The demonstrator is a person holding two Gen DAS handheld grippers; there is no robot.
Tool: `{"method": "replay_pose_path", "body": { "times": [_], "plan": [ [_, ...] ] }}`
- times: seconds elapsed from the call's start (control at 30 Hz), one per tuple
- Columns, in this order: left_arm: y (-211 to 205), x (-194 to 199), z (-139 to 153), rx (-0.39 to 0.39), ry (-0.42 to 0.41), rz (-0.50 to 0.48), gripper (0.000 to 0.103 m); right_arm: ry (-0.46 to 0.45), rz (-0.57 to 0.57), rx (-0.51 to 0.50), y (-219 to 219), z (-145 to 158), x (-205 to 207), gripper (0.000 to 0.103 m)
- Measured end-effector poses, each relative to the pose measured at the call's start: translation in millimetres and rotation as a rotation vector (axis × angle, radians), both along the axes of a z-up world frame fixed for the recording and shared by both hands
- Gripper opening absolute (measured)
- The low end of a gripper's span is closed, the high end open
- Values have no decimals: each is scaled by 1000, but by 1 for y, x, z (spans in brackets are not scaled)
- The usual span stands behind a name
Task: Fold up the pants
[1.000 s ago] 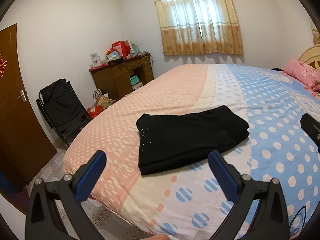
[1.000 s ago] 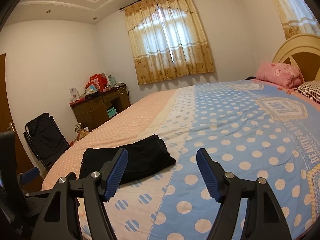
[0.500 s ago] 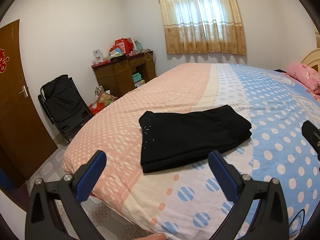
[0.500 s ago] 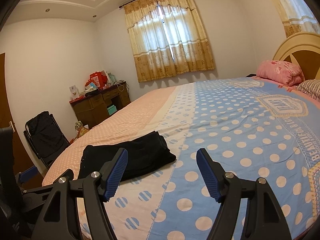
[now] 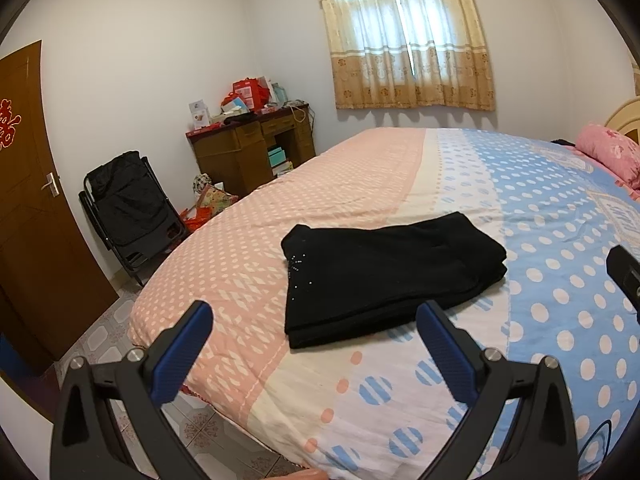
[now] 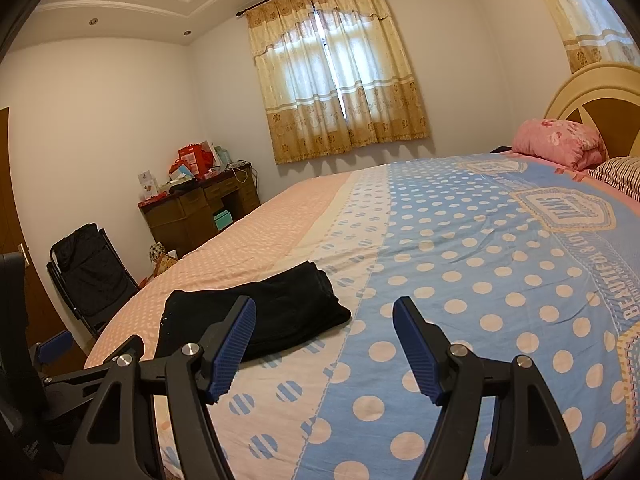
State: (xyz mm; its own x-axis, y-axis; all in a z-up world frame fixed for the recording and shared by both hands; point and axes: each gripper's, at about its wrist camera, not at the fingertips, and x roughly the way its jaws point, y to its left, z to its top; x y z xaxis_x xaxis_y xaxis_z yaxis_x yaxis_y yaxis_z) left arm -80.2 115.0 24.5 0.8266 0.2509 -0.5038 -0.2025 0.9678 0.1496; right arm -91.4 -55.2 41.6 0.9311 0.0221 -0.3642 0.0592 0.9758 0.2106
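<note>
Folded black pants (image 5: 390, 274) flat on bedspread (image 5: 560, 240)

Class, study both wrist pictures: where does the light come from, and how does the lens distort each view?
Left wrist view: daylight glows through the curtained window, the black pants lose detail, and the door bows. Right wrist view: the same window is brightest, the bed curves, dark corners frame the picture.

Both grippers raised, jaws spread wide.
Left gripper (image 5: 314, 330) held level with nothing between its blue pads (image 5: 184, 354); right gripper (image 6: 324, 326) likewise gaping and empty, just beside the left.
</note>
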Motion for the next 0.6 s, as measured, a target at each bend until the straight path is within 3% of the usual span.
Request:
{"method": "replay_pose_path", "body": {
  "times": [0.6],
  "plan": [
    [3,3,1,-14,9,9,103,-4,-2,1,-1,0,0,73]
  ]
}}
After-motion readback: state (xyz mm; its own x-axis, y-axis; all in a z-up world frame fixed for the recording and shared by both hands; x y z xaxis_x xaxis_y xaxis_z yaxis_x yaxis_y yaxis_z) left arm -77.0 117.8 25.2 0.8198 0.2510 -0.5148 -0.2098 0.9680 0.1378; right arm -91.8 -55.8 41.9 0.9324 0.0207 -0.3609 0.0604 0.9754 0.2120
